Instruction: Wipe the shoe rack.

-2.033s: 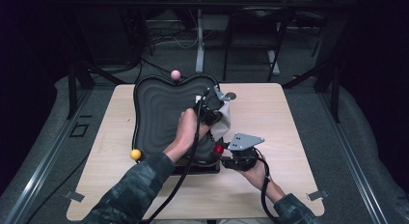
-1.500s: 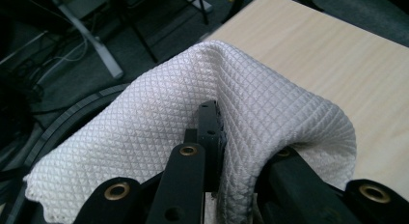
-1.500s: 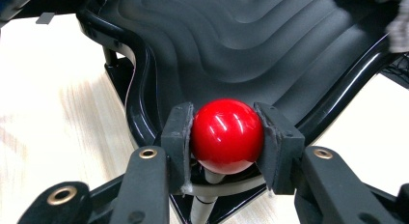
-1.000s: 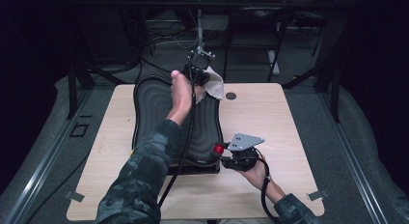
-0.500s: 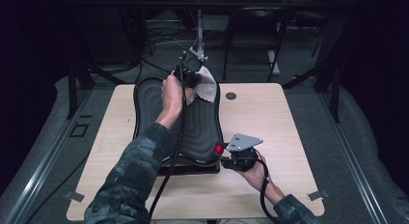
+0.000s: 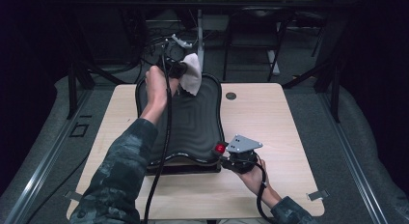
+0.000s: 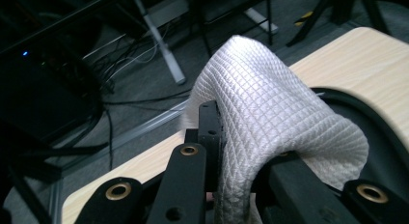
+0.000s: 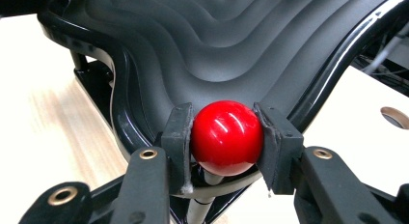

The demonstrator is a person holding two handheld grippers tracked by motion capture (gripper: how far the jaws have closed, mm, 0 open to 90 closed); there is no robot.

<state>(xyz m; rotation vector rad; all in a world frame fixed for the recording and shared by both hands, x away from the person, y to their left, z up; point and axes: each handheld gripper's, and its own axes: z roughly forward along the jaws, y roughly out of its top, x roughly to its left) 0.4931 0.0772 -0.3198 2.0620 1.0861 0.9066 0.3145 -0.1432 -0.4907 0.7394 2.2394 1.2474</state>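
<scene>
Carried the white cloth point(image 6: 192, 73), clamped in the left gripper point(image 6: 179, 68), from the middle of the black ridged tray point(image 6: 197, 122) up along it to the tray's far edge. Swung then from the far right corner, near the round hole in the table point(image 6: 231, 95), leftward to the far middle of the rim. Stretched the left forearm point(image 6: 144, 122) out lengthwise over the tray's left half.

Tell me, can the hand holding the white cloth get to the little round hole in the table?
Probably yes. The left gripper, shut on the white cloth, is above the black tray's far edge, and the round hole lies nearby on bare table with nothing between them.
</scene>
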